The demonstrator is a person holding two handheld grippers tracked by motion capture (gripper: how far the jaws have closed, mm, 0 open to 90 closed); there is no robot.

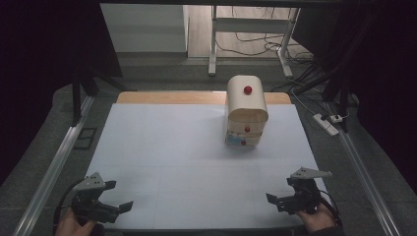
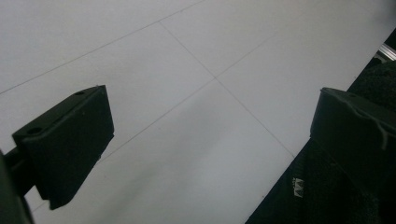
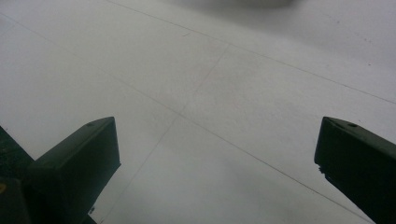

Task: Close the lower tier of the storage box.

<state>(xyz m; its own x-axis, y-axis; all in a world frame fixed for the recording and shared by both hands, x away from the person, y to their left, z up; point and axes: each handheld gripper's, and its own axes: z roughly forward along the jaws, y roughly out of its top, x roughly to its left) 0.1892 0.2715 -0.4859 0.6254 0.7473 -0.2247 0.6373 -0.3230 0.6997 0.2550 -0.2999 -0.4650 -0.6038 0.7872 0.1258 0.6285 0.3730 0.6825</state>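
Both my grippers, left [image 1: 114,195] and right [image 1: 279,199], hover with fingers spread and empty; I'd approach the small drawer chest [image 1: 246,112] squarely, aiming for a red knob [image 1: 247,90].

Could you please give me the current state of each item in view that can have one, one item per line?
Left hand-held gripper: open, empty, low over the near left of the table.
Right hand-held gripper: open, empty, low over the near right of the table.
Small wooden drawer cabinet: upright toward the far right, drawers with red knobs look closed.
White table mat: flat.
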